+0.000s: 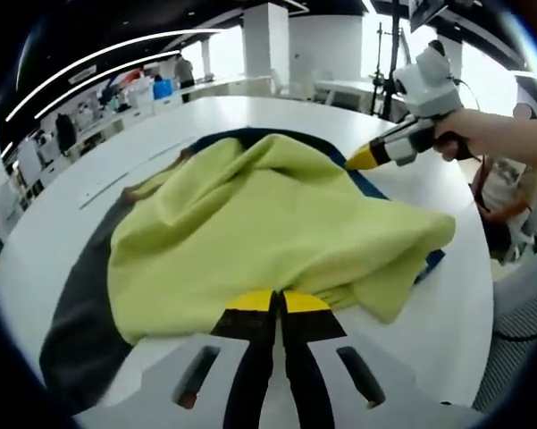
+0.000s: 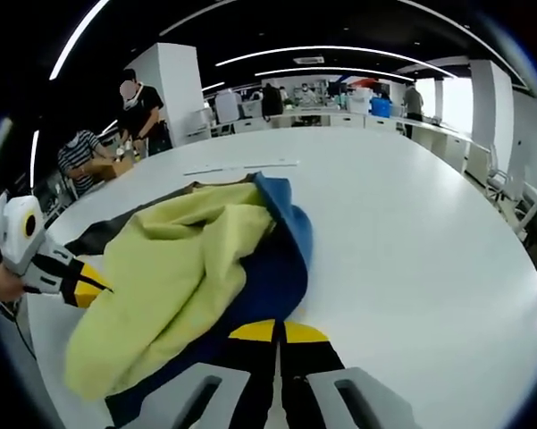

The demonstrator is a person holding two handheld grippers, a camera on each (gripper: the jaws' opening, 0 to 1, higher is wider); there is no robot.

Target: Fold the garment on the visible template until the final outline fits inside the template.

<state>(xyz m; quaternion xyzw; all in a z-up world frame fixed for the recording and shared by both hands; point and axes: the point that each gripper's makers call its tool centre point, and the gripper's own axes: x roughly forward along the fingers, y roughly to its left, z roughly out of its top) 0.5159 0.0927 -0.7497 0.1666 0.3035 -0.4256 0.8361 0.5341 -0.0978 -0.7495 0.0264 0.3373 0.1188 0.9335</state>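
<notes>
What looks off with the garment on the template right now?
The yellow garment is bunched and creased, not folded flat. One corner spills past the blue template onto the white table. Both grippers' fingers look closed, the left gripper at the garment's near edge.

The garment [image 1: 268, 223] is a plain yellow-green, with no print. Under it lies the template [image 2: 272, 268], deep blue where it shows in the right gripper view, with a dark grey part [image 1: 80, 313] toward the near side in the left gripper view and a narrow tan strip [image 1: 152, 183] at its far edge. The bench [image 2: 411, 250] is plain white. The left gripper [image 1: 280, 302] has black jaws tipped in yellow on a white body. The right gripper [image 2: 277, 332] has the same black, yellow and white.
</notes>
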